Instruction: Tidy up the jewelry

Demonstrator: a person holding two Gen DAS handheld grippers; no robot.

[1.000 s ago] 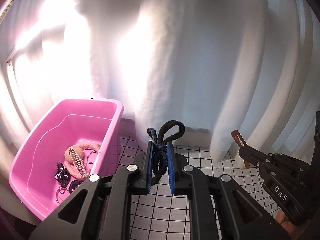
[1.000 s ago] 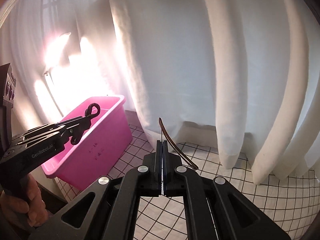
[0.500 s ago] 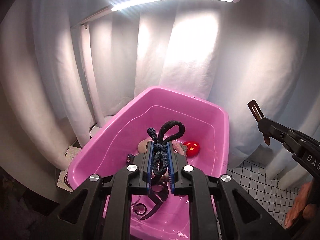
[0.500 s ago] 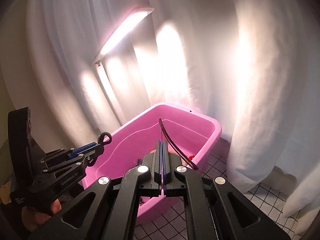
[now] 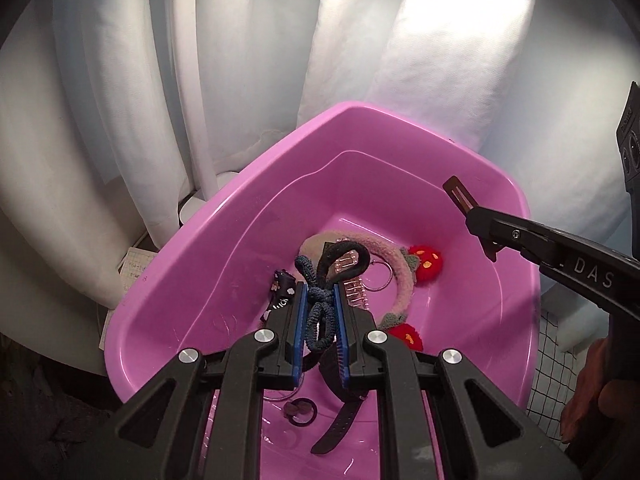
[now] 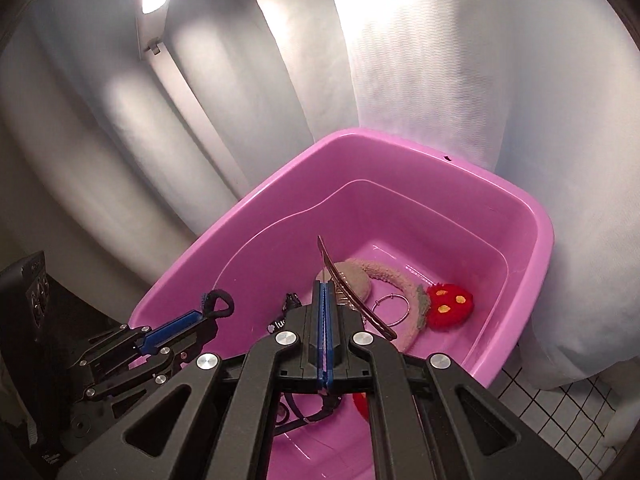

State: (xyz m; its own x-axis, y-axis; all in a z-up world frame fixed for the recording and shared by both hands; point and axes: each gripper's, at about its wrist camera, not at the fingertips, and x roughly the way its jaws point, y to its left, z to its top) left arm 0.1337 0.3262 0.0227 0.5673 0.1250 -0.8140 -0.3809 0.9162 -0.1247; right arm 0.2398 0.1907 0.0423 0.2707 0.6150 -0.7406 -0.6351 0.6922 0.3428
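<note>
Our left gripper [image 5: 320, 300] clenches knotted hair ties [image 5: 324, 280] – the pink tub [image 5: 200, 280] lies below its jaws. Our right gripper [image 6: 324, 300] pinches a brown hair clip [image 6: 352, 292] over that tub – a headband [image 6: 396, 276] sits just beyond.

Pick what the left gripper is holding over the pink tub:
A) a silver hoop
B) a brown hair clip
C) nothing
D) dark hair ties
D: the left gripper is shut on dark hair ties above the tub; the brown hair clip sits in the right gripper.
</note>
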